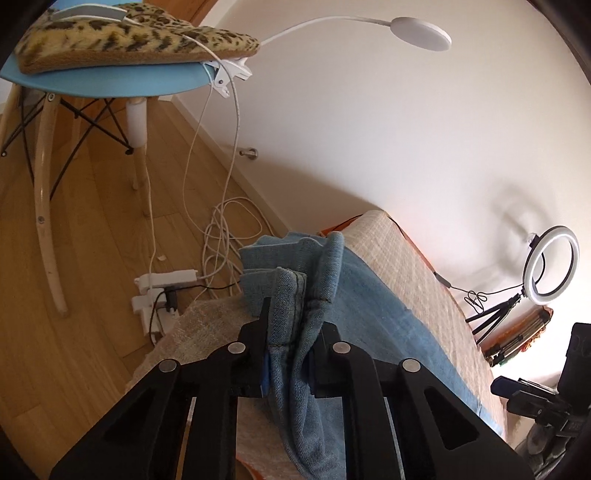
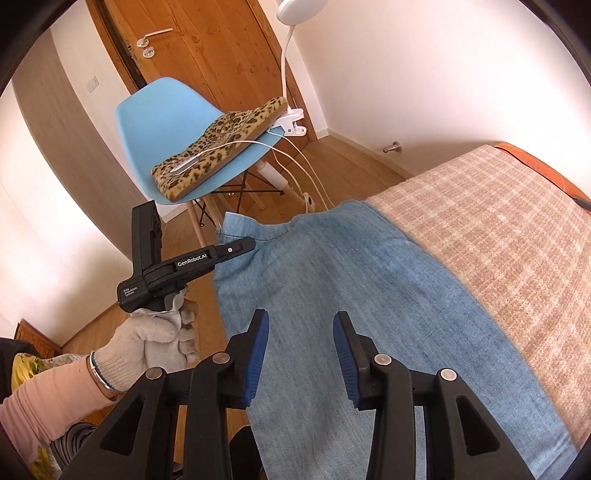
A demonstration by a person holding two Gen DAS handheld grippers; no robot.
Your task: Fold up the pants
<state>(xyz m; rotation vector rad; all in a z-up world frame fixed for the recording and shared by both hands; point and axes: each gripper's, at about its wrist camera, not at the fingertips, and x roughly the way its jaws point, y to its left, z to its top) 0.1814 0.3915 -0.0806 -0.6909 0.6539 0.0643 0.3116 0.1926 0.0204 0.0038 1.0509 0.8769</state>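
The light-blue denim pants [image 2: 332, 295] lie spread along a bed covered by a beige plaid blanket [image 2: 498, 240], their waist end hanging just past the bed's edge toward the wooden floor [image 1: 92, 221]. In the left wrist view a bunched, folded edge of the denim [image 1: 291, 321] stands up between the jaws of the left gripper [image 1: 291, 332], which are clenched on it; the cloth fills the narrow gap and drapes down beneath them. From the right wrist view that same gripper [image 2: 243, 245] reaches in from the side to the waist corner, carried by a hand in a white knitted glove [image 2: 155, 339] with a pink sleeve behind it.

The right gripper [image 2: 301, 354] hovers over the middle of the pants with its jaws apart, blue pads [image 2: 258, 354] facing each other; denim shows in the gap, but the pads do not press on it.

Beyond the left jaws, past the bed's edge, white cables and a power strip [image 1: 162, 291] lie on the floor. Farther ahead stands a light-blue chair [image 2: 177, 125] bearing a leopard-print cushion [image 2: 221, 147], with a white clip lamp [image 1: 421, 33] clamped to its seat. To the right of the left jaws, well apart, a ring light [image 1: 552, 266] stands on a small tripod near the white wall. Ahead of the right jaws, behind the chair, is a wooden door [image 2: 207, 48].
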